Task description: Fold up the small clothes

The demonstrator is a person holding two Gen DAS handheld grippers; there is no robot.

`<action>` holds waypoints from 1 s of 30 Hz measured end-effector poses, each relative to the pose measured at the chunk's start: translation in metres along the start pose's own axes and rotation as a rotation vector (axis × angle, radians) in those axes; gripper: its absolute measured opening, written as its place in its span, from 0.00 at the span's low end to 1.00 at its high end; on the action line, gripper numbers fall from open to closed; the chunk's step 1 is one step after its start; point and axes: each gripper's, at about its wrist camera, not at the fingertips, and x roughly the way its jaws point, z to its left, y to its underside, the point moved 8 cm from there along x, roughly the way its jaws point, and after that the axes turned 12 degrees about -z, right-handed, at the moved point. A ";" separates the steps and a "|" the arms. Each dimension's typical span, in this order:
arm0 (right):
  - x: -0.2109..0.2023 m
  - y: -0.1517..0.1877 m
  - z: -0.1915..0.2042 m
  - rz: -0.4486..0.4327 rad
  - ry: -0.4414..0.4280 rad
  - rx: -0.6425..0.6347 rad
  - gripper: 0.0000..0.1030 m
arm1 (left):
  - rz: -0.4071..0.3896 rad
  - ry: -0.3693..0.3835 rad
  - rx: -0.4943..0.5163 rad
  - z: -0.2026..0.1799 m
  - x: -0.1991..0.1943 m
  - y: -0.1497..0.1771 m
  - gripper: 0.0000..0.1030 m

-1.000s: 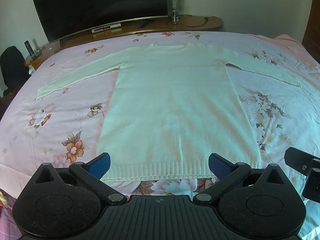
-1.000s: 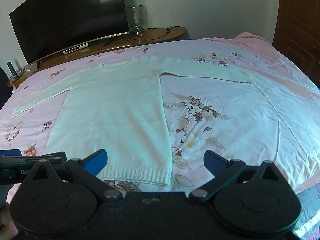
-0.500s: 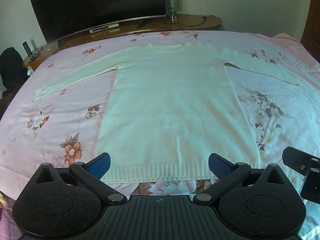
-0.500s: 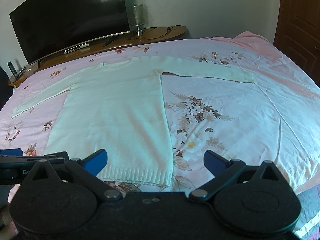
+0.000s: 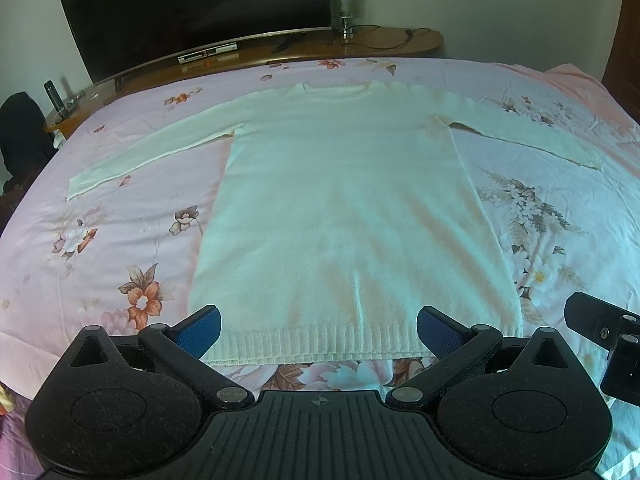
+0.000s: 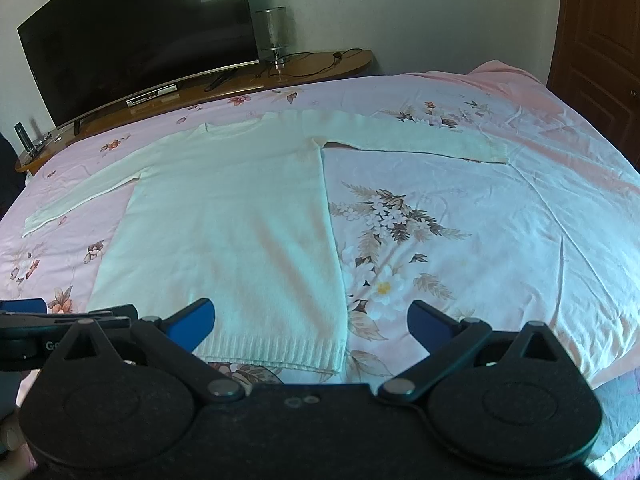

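White sweater [image 5: 348,216] spread flat on the floral bedsheet [image 5: 100,240], sleeves out to both sides, ribbed hem nearest, with left gripper [image 5: 319,330] fingers spread wide just short of that hem, right gripper [image 6: 310,326] equally wide open over the hem's right corner, television [image 6: 136,36] behind.

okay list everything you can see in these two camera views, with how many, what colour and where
sweater: one, white, spread flat on the bed, sleeves out to both sides
bedsheet: one, pink with flowers, covering the bed
television: one, black, on the shelf behind the bed
wooden shelf: one, brown, along the wall
set-top box: one, silver, under the television
lamp: one, silvery, right of the television
door: one, dark brown, far right
left gripper: one, black with blue pads, open above the hem
right gripper: one, same colours, open above the hem's right corner
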 end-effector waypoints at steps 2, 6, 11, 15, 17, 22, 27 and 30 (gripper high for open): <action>0.000 0.000 0.001 0.001 0.001 -0.001 1.00 | 0.002 0.001 0.000 0.000 0.001 0.000 1.00; 0.002 0.001 0.000 0.003 0.000 -0.001 1.00 | 0.009 0.003 -0.002 -0.001 0.004 -0.001 1.00; 0.005 0.001 0.000 0.008 0.000 0.001 1.00 | 0.013 0.006 -0.001 -0.001 0.007 -0.002 1.00; 0.009 0.000 -0.001 0.015 0.000 0.001 1.00 | 0.020 0.006 -0.002 -0.001 0.012 -0.003 1.00; 0.012 0.000 -0.001 0.019 0.001 0.002 1.00 | 0.022 0.004 -0.003 -0.001 0.015 -0.004 1.00; 0.021 -0.004 -0.003 0.024 0.003 0.009 1.00 | 0.026 -0.002 -0.011 0.001 0.026 -0.010 1.00; 0.035 -0.008 -0.011 0.019 0.022 0.025 1.00 | 0.023 -0.019 -0.026 0.006 0.040 -0.019 1.00; 0.045 -0.013 -0.017 0.006 0.037 0.031 1.00 | 0.015 -0.032 -0.022 0.008 0.050 -0.026 1.00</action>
